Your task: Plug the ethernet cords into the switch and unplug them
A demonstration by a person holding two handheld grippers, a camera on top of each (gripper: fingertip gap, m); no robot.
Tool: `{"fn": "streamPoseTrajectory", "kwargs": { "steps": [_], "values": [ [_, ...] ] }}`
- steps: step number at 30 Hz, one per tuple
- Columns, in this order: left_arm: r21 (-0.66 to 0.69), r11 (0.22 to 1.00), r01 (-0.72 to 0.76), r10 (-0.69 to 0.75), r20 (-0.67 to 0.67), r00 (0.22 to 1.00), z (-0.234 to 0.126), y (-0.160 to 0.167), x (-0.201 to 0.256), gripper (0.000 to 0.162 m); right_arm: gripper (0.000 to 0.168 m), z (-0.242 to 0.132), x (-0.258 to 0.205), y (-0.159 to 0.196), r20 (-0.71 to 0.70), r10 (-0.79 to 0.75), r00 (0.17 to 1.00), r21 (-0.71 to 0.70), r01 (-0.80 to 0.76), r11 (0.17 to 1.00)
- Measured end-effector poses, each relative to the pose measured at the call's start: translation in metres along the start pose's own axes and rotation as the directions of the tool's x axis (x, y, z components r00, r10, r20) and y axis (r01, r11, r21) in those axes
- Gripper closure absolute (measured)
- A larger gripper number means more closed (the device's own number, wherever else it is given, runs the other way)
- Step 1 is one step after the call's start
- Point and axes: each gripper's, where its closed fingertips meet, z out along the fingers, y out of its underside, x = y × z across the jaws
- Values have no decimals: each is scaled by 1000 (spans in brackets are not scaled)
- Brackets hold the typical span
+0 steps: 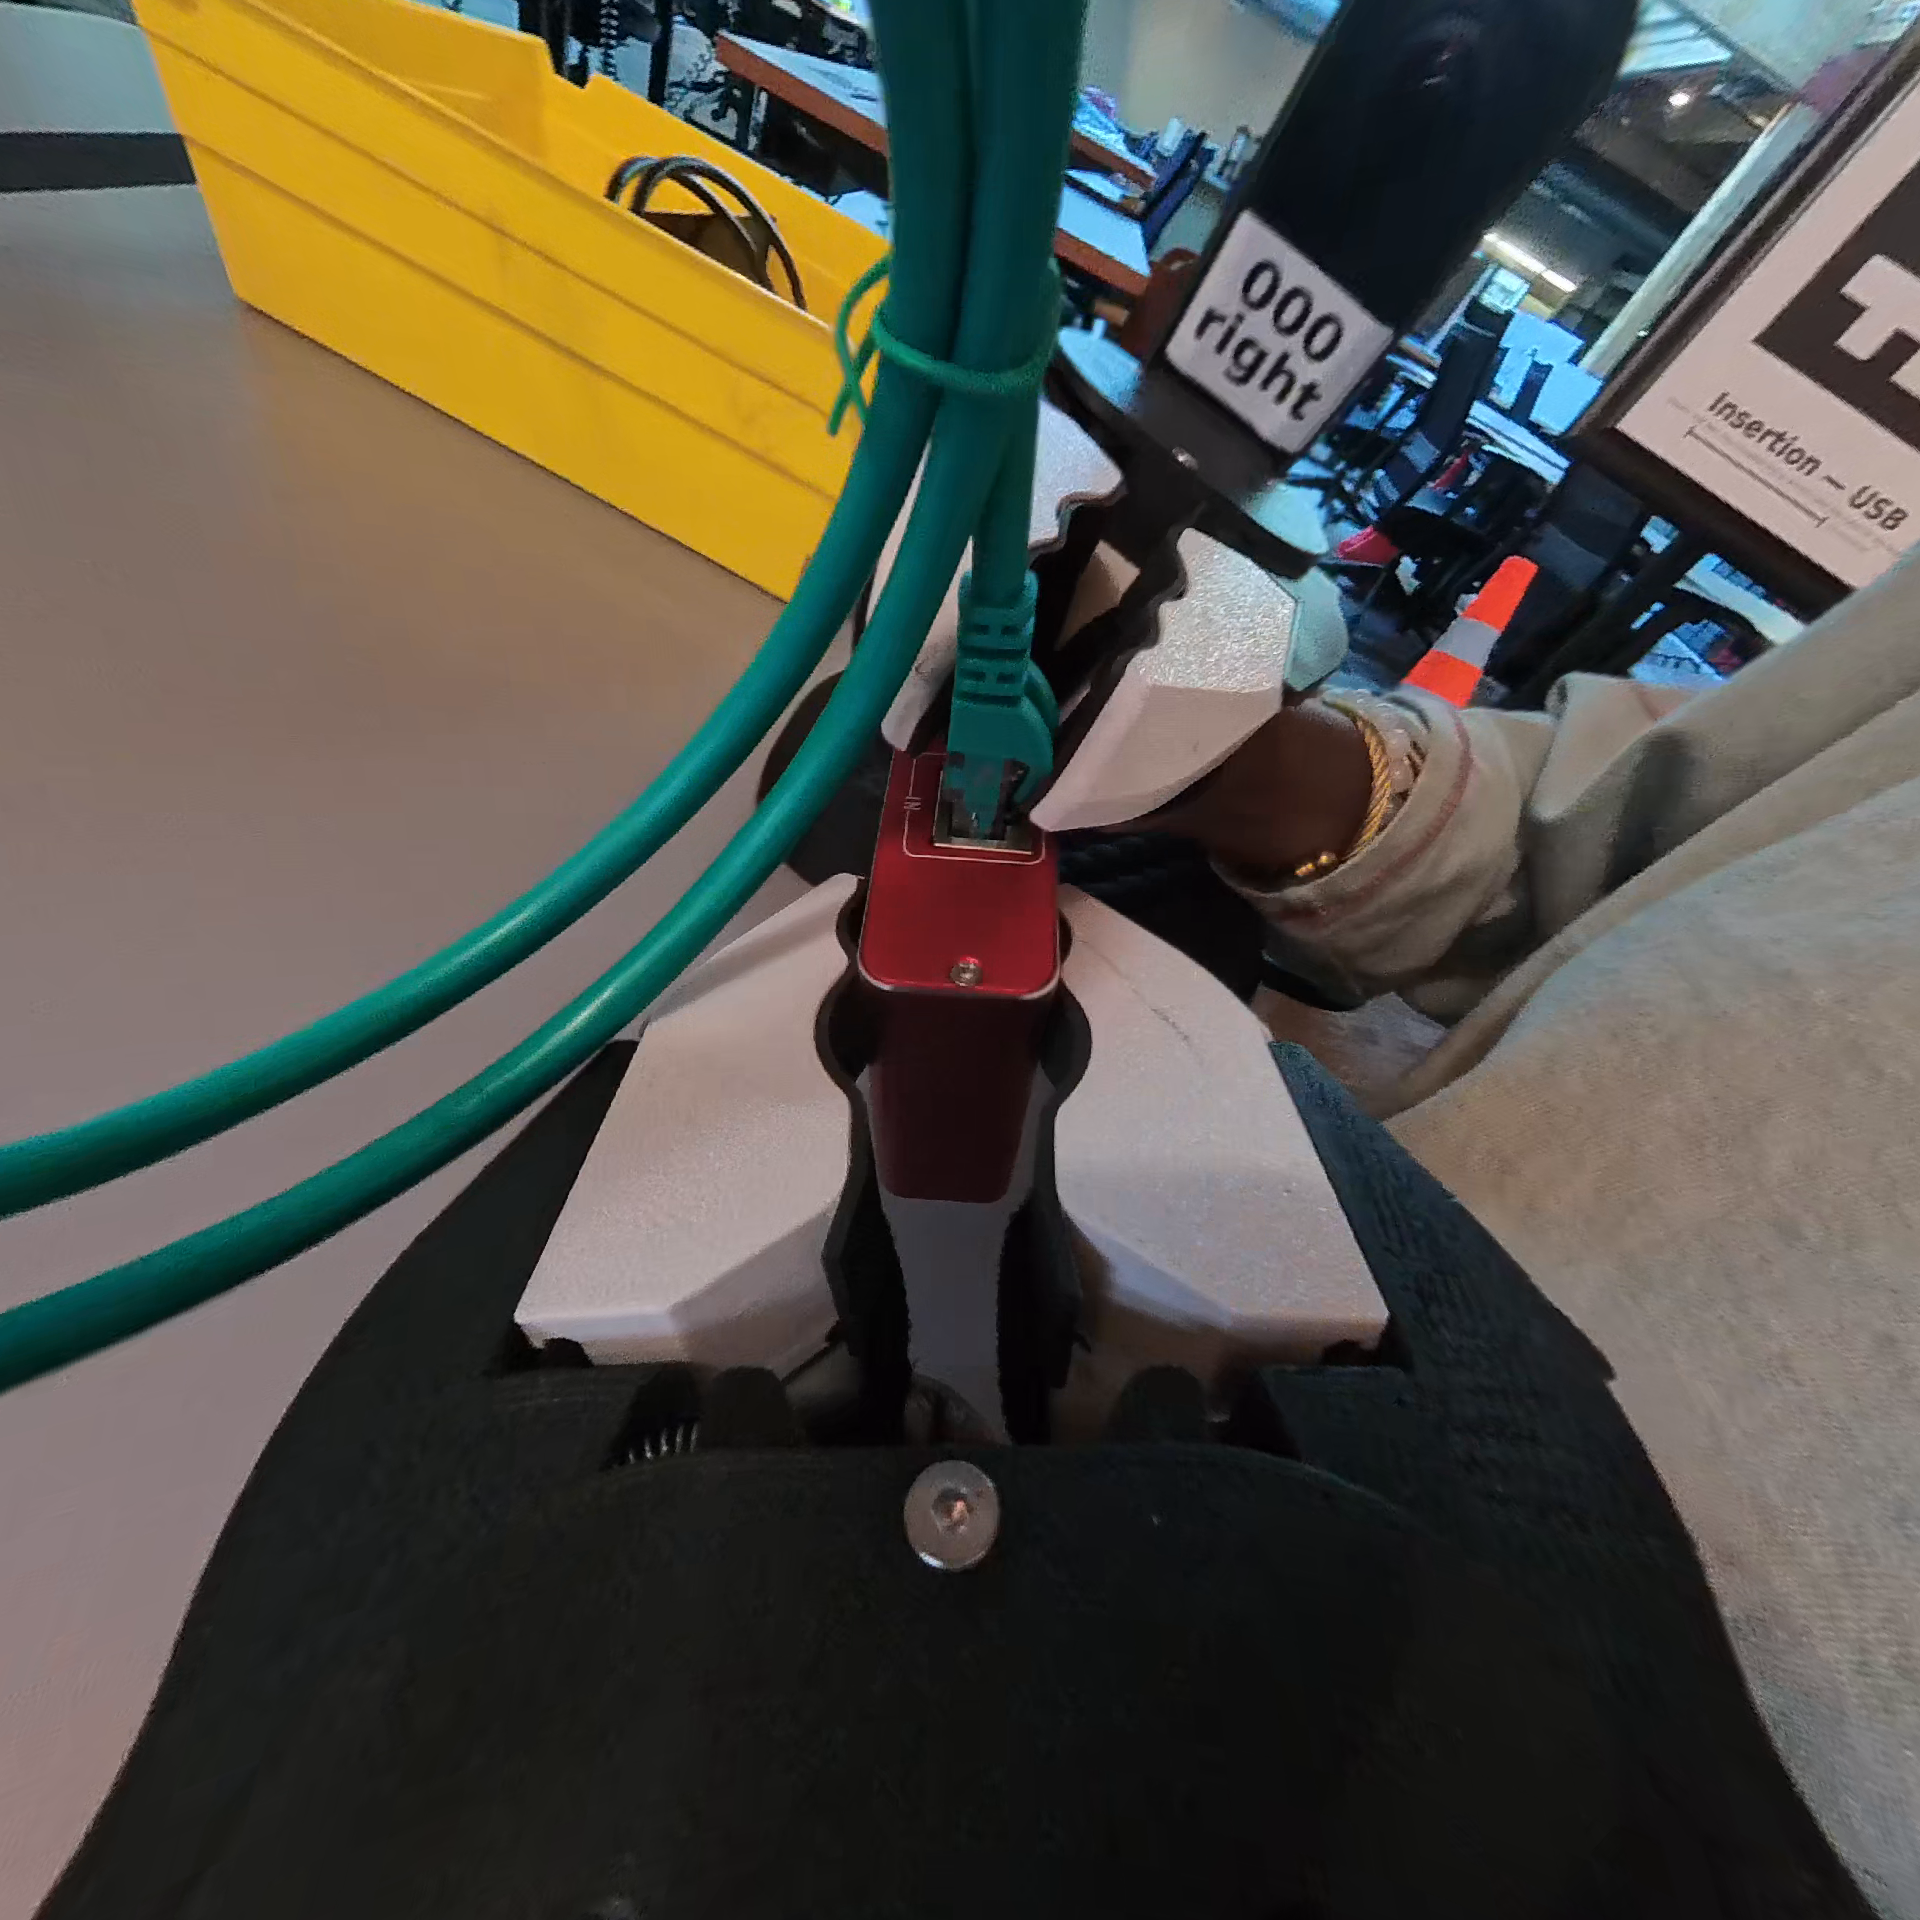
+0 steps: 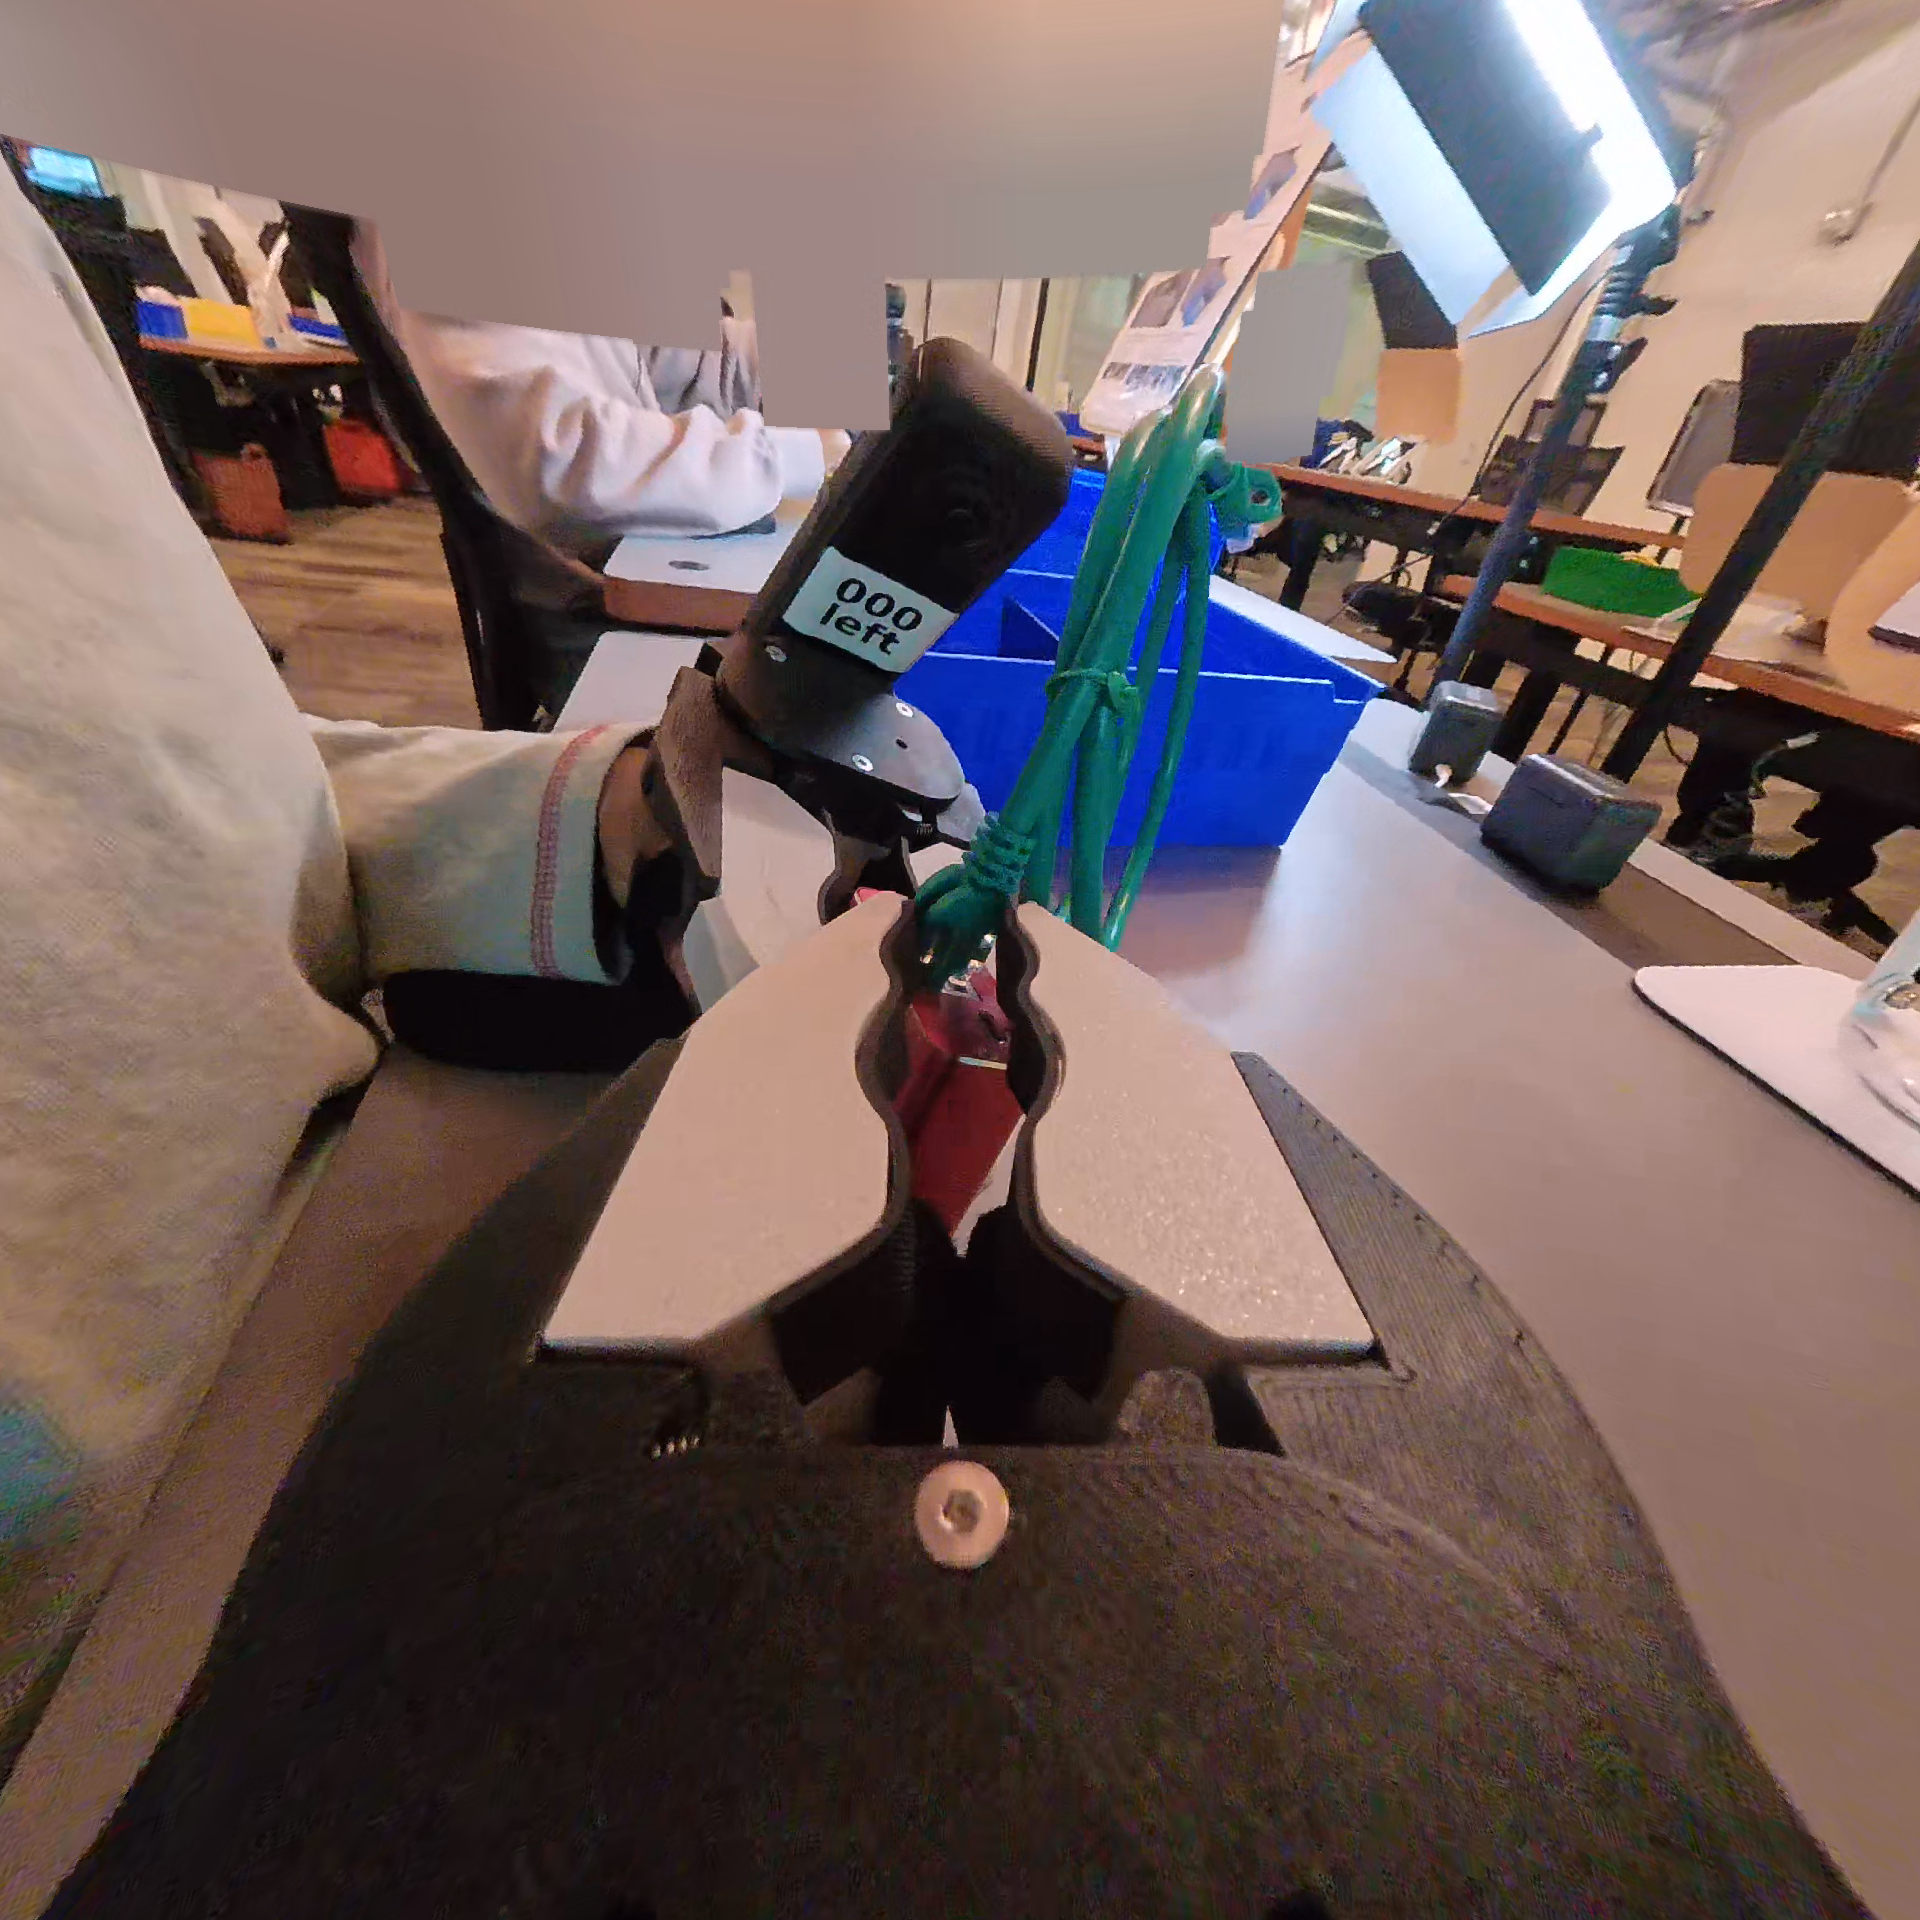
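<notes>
- Switch (image 1: 956,1018): small red metal box, clamped between the two pale fingers of the left tool (image 1: 956,935), held up off the bench (image 1: 312,727) with its port end pointing away from the camera.
- Green ethernet cord (image 1: 997,665): its plug sits at the mouth of the switch's port, cable rising up from it; rest of the cord is a bundle bound by a green twist tie (image 1: 935,364), with loops trailing off the left edge.
- Right tool (image 2: 951,935): fingers pressed in on the green plug at its boot, right over the switch.
- Progress, my read: mid plug-in or mid pull-out, can't tell which. Only one port shows, so the count of cords done or left is unknown.
- Hard to see: whether the plug is fully seated; the latch tab is covered by the fingertips. The cord's second plug (image 2: 1247,494) hangs free at the top of the bundle.
- Around: yellow bin (image 1: 468,260) in the left wrist view, blue bin (image 2: 1195,707) in the right wrist view, both on the bench, well apart from the switch.
</notes>
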Motion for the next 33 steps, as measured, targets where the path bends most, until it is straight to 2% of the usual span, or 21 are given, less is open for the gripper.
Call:
{"fn": "streamPoseTrajectory", "kwargs": {
  "steps": [5, 6, 9, 10, 13, 15, 16, 18, 20, 23, 26, 28, 31, 33],
  "values": [
    [-8, 1000, -2, 1, -38, 999, -1, 1, 6, 134, 154, 1, -3, -2, 3, 82, 997, 63, -82, 995],
    [-32, 999, 12, -13, -33, 999, 0, 5, 4, 134, 154, 1, -2, 1, -8, 54, 999, 28, -53, 998],
    [-100, 995, -9, 8, -18, 1000, 5, 14, 3, 134, 152, -1, -3, 12, -4, -193, 981, -196, 188, 962],
    [-86, 996, -30, 26, -41, 999, 4, 12, 8, 134, 152, -1, -6, 8, 12, -206, 978, -202, 204, 958],
    [51, 996, -75, 77, -42, 996, -2, -6, 13, 131, 155, 1, -13, -11, 37, -18, 999, -10, 18, 1000],
    [166, 983, -73, 82, -50, 995, -7, -20, 17, 116, 155, 4, -12, -20, 56, 115, 992, 135, -122, 983],
    [208, 976, -62, 78, -69, 995, -8, -25, 21, 115, 155, 5, -11, -23, 68, 156, 985, 184, -166, 969],
    [190, 980, -56, 72, -76, 995, -7, -22, 21, 132, 155, 5, -7, -32, 78, 219, 973, 285, -232, 930],
    [126, 989, -75, 83, -60, 995, -1, -13, 20, 133, 156, 1, -1, -41, 92, 273, 958, 374, -287, 882],
    [122, 983, -136, 141, -34, 989, 0, -13, 23, 133, 155, -3, 5, -37, 22, 248, 969, 357, -239, 903],
    [181, 982, -56, 51, 30, 998, -11, -22, 6, 133, 155, -21, 16, -43, -24, 265, 964, 386, -236, 892],
    [224, 974, -14, 7, 32, 999, -17, -28, 1, 133, 155, -35, 26, -48, -98, 231, 968, 361, -182, 915],
    [258, 966, -22, 11, 44, 999, -22, -33, -1, 133, 155, -67, 46, -65, -255, 149, 955, 295, -70, 953],
    [258, 966, -3, -15, 68, 998, -23, -32, -6, 133, 155, -100, 63, -76, -409, 38, 912, 175, 38, 984]
  ]
}}
